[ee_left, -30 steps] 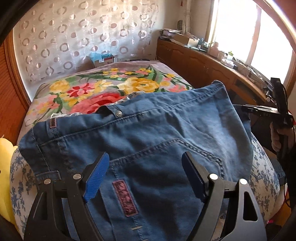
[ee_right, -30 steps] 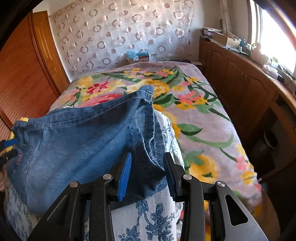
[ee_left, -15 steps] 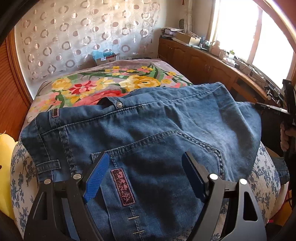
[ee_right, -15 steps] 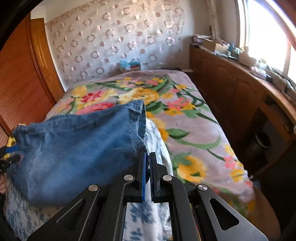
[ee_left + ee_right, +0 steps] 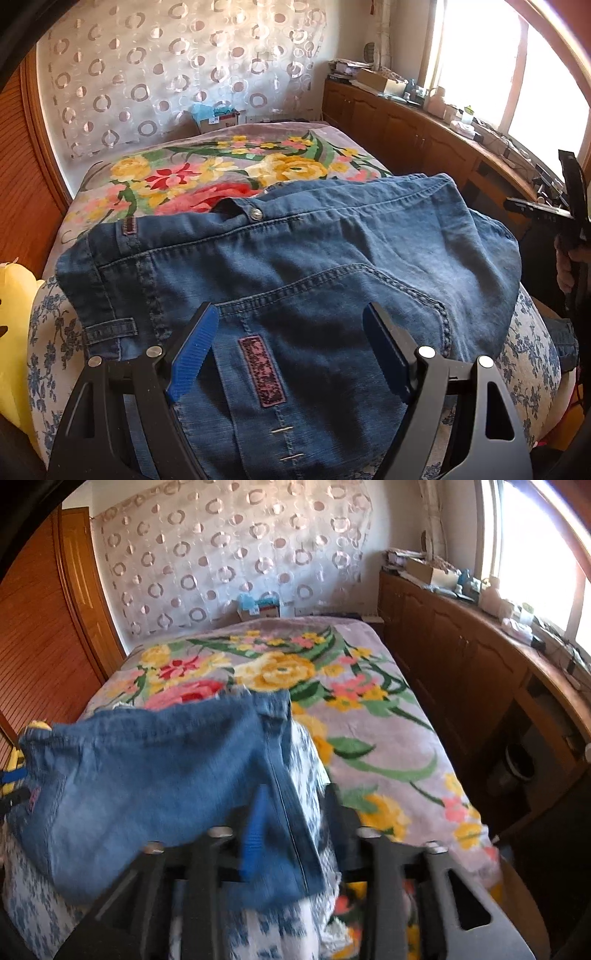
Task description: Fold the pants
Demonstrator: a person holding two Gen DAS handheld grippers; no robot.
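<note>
I'm mid-fold: the jeans lie doubled on the bed, under my left gripper, wide and empty. My right gripper is opening astride their hem edge, pads off; next, regrip there

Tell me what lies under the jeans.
The jeans rest on a white cushion with blue flowers, which shows at both sides. Behind it lies the flowered blanket. The cushion's middle is covered by denim.

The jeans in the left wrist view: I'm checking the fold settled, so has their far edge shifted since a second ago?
Yes. The jeans far edge dropped nearer, uncovering more floral blanket.
</note>
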